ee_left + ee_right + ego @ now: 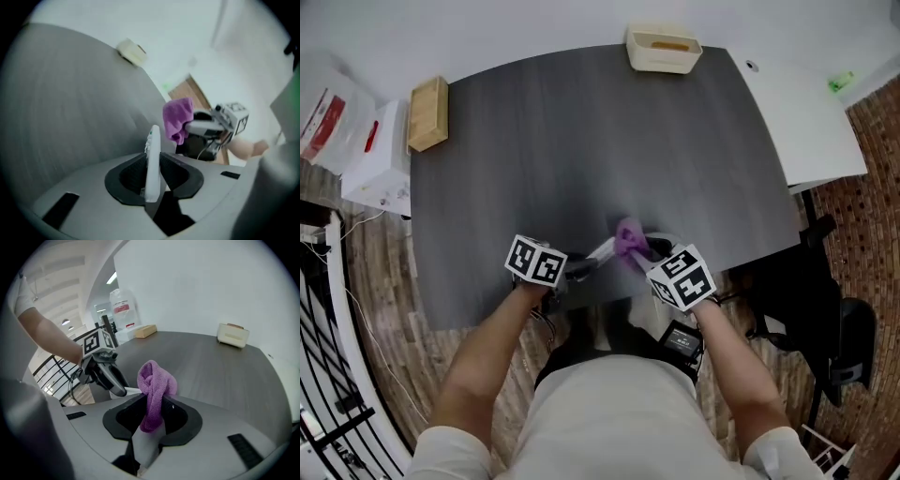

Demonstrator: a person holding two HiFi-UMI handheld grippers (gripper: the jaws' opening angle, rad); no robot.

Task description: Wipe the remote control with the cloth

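Closest of all is a pale shirt (pixel 609 422), with two bare arms (pixel 483 361) reaching out from it toward the table (pixel 609 141). Each hand holds a gripper with a black and white marker cube on top. On the left side, the left gripper (pixel 152 172) has its jaws squeezed tight on a thin white remote (pixel 152 157). It grips the remote by its near end, on its edge, and the far end sticks out past the jaws toward the other gripper. On the right side, the right gripper (pixel 152 414) has its jaws pinched on a purple cloth (pixel 154 383). The cloth bunches up in a soft lump above the jaws. From the head view, the cloth sits right at the far tip of the remote and looks like it touches it. Both are just over the near edge of the dark gray table, between the two grippers. Most of the table top past them is bare. Far off at the back left corner lies a wood block (pixel 429 112). At the back edge, near the middle, sits a cream box (pixel 664 49). A white table (pixel 806 122) joins the gray one on the right. Off the left side stands a white box (pixel 380 159) with red marks.
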